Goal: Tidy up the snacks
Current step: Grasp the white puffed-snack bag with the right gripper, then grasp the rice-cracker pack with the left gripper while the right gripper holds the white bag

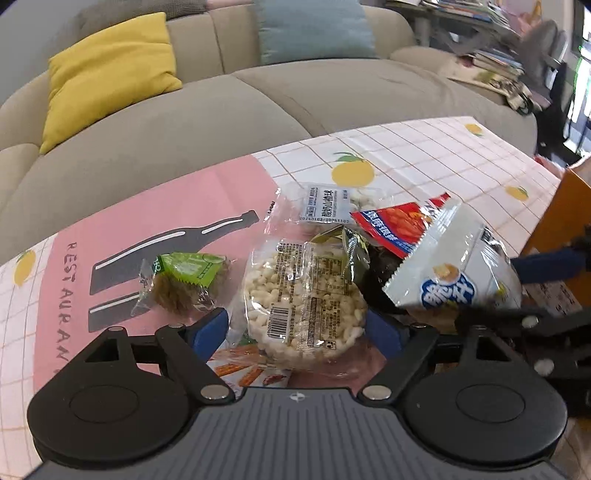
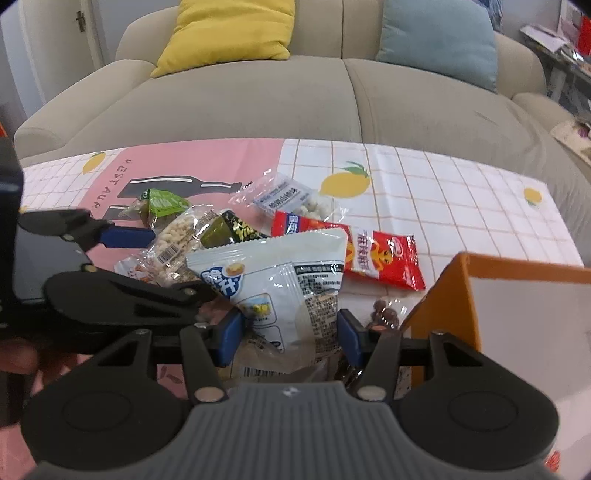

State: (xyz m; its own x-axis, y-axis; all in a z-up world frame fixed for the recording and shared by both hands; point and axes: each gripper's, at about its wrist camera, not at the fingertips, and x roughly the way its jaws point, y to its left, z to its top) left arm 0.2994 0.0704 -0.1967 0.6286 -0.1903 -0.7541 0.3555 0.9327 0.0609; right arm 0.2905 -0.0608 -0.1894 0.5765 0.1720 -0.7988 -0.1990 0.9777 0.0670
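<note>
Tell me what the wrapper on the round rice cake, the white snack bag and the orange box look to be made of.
Rice cake wrapper: clear glossy plastic film; the puffed grains show through and glare streaks it.
White snack bag: opaque shiny plastic or foil laminate, with a crimped zigzag seal edge and bright highlights.
Orange box: probably cardboard, matte; flat stiff walls with a straight folded corner.

Ahead of you, past the fingers: a beige sofa (image 2: pixel 332 107) with a yellow cushion (image 2: pixel 229 33) and a blue cushion (image 2: pixel 439 40). Under the fingers: a tablecloth (image 2: pixel 443 192), pink panel, white grid, lemon print. Far right: cluttered shelves (image 1: pixel 480 40). Far left: a door (image 2: pixel 55 44). Soft daylight throughout.
</note>
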